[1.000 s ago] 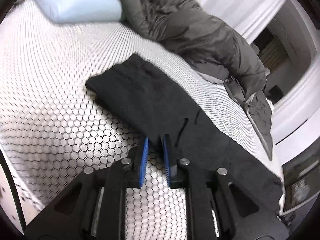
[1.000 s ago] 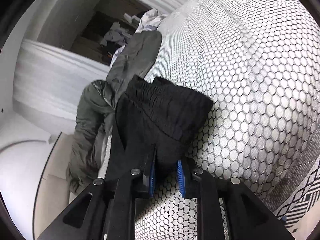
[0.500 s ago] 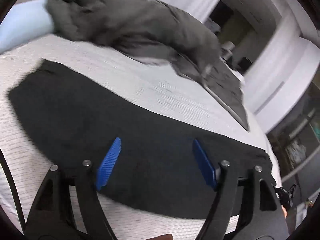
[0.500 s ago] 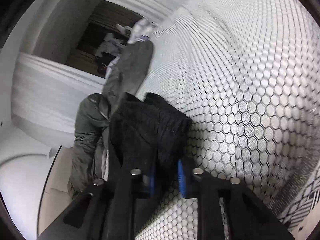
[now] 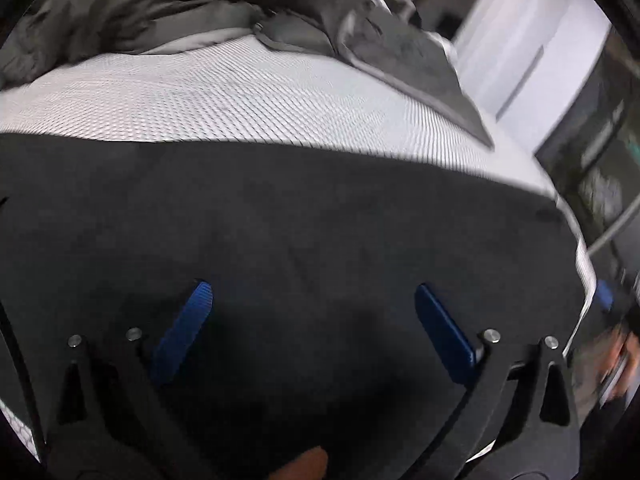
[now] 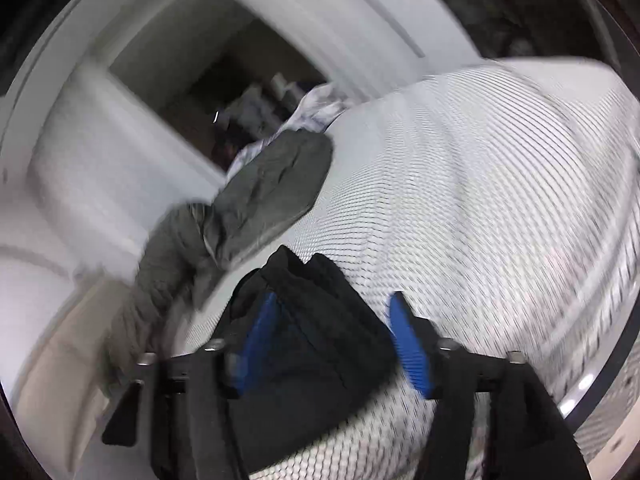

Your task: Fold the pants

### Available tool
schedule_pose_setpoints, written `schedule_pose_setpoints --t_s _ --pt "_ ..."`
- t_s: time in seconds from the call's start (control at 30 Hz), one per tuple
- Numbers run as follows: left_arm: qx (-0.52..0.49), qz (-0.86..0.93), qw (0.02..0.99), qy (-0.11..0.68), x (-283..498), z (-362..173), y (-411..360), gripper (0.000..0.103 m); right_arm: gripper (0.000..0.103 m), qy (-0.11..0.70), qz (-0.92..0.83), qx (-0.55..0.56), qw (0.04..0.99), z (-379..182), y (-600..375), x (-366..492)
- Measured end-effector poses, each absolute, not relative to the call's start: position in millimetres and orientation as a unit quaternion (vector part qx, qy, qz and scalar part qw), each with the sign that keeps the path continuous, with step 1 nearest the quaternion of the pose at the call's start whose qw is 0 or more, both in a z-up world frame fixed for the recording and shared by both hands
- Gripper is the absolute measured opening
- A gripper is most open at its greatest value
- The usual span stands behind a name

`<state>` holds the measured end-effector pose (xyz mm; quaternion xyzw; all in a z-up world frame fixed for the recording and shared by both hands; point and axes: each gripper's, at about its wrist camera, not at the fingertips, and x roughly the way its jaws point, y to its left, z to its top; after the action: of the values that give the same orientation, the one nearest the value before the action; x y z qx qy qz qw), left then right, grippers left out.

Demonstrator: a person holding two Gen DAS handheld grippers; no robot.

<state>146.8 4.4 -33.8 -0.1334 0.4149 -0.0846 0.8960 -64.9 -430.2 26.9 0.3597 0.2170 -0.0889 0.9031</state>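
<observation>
The black pants (image 5: 304,208) lie flat across the bed and fill the lower half of the left wrist view. My left gripper (image 5: 311,288) hovers over them with its jaws opening wide; the blue pads (image 5: 188,328) pinch nothing. In the right wrist view the bunched elastic waistband of the pants (image 6: 308,280) sits between the fingers of my right gripper (image 6: 333,298). Its jaws are opening: the right pad (image 6: 408,344) stands clear of the cloth, and the left one is beside it without pressing.
The bed has a white honeycomb-patterned cover (image 5: 240,96) (image 6: 480,200). A crumpled grey duvet (image 5: 160,8) (image 6: 272,192) lies along its far side. The bed's edge (image 5: 584,264) drops off at the right. A fingertip (image 5: 308,464) shows at the bottom. A dark doorway (image 6: 224,80) is behind.
My left gripper swept along the pants towards the bed's end and opened wide. My right gripper, shut on the waistband before, rose a little and opened, letting go of it.
</observation>
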Motion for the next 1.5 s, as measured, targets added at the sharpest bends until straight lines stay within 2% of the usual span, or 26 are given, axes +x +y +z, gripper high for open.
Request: schedule_pose_setpoints --t_s 0.13,0.27,0.3,0.33,0.37,0.43,0.5,0.6,0.67,0.77,0.8,0.83,0.87,0.93,1.0,1.17,1.3,1.37,1.43,1.5 --pt "-0.115 -0.098 0.891 0.428 144.5 -39.6 -10.3 0.102 0.072 0.295 -0.039 0.282 0.912 41.1 -420.9 9.5" --pt "-0.125 -0.101 0.888 0.431 146.6 -41.9 -9.0 0.102 0.072 0.359 -0.026 0.248 0.899 27.6 -422.7 73.9" --pt "-0.128 -0.102 0.887 0.431 145.3 -42.1 -10.5 0.102 0.061 0.384 -0.021 0.232 0.893 22.7 -417.7 96.1" --pt "-0.130 -0.103 0.887 0.432 146.2 -42.1 -7.3 0.102 0.028 0.397 -0.016 0.221 0.891 19.9 -414.5 108.1" --pt "-0.130 -0.104 0.886 0.432 146.4 -42.2 -6.0 0.102 0.016 0.408 0.002 0.209 0.889 17.1 -409.2 119.6" --pt "-0.136 -0.105 0.885 0.433 160.1 -42.2 0.9 0.102 0.006 0.403 0.014 0.169 0.899 21.6 -395.6 129.8" --pt "-0.138 -0.108 0.885 0.432 166.3 -44.1 6.4 0.102 0.006 0.378 0.000 0.138 0.915 33.8 -388.8 130.2" --pt "-0.138 -0.121 0.882 0.434 174.6 -46.6 8.4 0.101 0.006 0.375 -0.043 0.151 0.914 32.1 -401.1 140.6" --pt "-0.139 -0.124 0.881 0.434 177.2 -47.0 10.9 0.101 0.011 0.412 -0.068 0.146 0.897 12.3 -405.1 158.8" --pt "-0.144 -0.125 0.881 0.434 177.9 -46.1 13.8 0.101 0.033 0.439 -0.095 0.152 0.880 -4.4 -407.9 168.1" --pt "-0.148 -0.124 0.881 0.433 179.6 -45.2 15.4 0.101 0.049 0.426 -0.107 0.164 0.883 0.7 -410.1 160.6" --pt "-0.150 -0.123 0.882 0.431 177.1 -43.3 17.7 0.102 0.056 0.408 -0.126 0.168 0.888 8.2 -411.0 149.8" --pt "-0.152 -0.119 0.885 0.424 174.9 -40.9 19.5 0.102 0.059 0.387 -0.148 0.166 0.895 16.7 -410.4 136.1" --pt "-0.144 -0.115 0.895 0.406 168.3 -31.9 18.4 0.102 0.077 0.339 -0.198 0.149 0.908 36.4 -401.0 97.4" --pt "-0.125 -0.117 0.907 0.386 160.8 -21.9 10.4 0.102 0.084 0.308 -0.179 0.134 0.925 49.5 -375.4 64.4" --pt "-0.068 -0.179 0.912 0.363 145.8 -6.5 -40.5 0.102 0.091 0.324 -0.067 0.096 0.939 43.8 -294.7 41.3" --pt "-0.021 -0.218 0.897 0.384 145.8 -13.9 -85.8 0.102 0.093 0.360 0.057 0.067 0.929 3.3 -225.2 47.1" --pt "0.000 -0.215 0.885 0.413 149.5 -26.8 -96.2 0.102 0.093 0.404 0.069 0.017 0.912 -17.7 -199.0 55.4" --pt "-0.002 -0.196 0.878 0.437 154.5 -38.1 -91.8 0.102 0.093 0.406 0.046 -0.049 0.911 -31.0 -187.3 54.8" --pt "-0.016 -0.194 0.877 0.438 157.3 -40.6 -82.7 0.102 0.091 0.408 0.013 -0.062 0.911 -36.7 -207.0 46.7"
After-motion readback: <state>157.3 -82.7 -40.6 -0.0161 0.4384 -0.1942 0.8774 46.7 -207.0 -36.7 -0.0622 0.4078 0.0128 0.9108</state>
